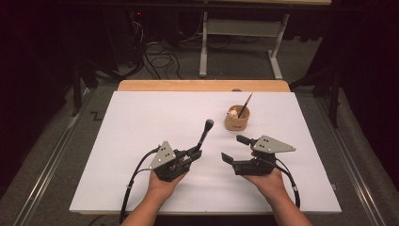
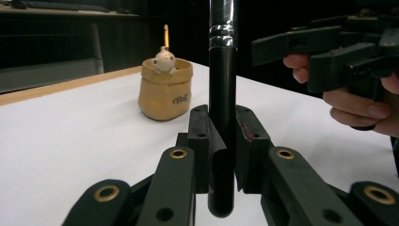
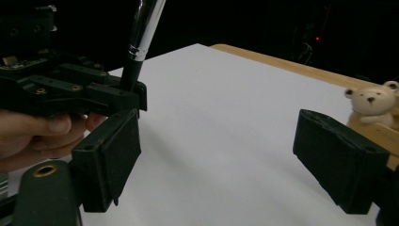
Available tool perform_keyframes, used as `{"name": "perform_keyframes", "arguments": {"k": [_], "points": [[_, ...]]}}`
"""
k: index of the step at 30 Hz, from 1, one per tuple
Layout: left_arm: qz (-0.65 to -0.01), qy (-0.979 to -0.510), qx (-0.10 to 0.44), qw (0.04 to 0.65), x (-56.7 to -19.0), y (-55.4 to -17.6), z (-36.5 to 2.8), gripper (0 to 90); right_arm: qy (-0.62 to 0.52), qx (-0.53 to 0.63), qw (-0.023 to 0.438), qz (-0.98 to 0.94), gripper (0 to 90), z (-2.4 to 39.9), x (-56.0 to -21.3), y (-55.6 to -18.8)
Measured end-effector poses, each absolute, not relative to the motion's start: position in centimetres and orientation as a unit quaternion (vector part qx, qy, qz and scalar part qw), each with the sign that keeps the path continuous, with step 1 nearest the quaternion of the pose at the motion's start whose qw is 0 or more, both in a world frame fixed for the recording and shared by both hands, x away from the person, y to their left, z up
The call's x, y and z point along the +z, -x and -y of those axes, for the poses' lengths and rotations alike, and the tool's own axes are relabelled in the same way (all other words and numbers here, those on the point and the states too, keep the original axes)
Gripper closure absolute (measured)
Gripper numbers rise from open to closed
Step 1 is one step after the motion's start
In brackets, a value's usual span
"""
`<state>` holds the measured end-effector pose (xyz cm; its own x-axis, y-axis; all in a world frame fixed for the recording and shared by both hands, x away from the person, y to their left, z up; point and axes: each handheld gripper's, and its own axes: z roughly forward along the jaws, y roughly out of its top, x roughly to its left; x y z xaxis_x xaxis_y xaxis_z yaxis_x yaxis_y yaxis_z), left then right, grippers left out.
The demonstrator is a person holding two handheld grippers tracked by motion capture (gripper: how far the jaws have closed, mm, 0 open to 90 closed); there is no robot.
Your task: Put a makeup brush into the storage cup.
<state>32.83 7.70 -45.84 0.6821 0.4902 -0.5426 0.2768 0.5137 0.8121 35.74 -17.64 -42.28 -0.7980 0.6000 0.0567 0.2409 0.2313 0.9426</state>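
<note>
A black-handled brush with a silver band sticks up and away from my left gripper, which is shut on its handle at the near middle of the white board. In the left gripper view the handle stands upright between the pads of that gripper. My right gripper hovers just to the right, open, with nothing between its jaws. A tan pot with a small bear figure stands beyond it, and a thin brown stick leans out of the pot.
The white board covers a wooden table whose far edge shows behind it. Beyond the table are a grey floor, cables and a white desk frame. Each gripper trails a black cable toward the near edge.
</note>
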Motion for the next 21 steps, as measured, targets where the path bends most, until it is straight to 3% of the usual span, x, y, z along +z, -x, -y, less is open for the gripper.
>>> {"name": "perform_keyframes", "arguments": {"k": [13,21], "points": [[-0.380,-0.509,0.054,0.771,-46.8,-31.8,-5.3,79.0,-0.261,0.581,0.142,-0.757,23.0,17.0,-42.4,-34.1],[-0.377,-0.522,0.047,0.764,-47.3,-31.3,-4.2,79.0,-0.265,0.590,0.130,-0.752,22.6,16.4,-42.4,-33.8]]}}
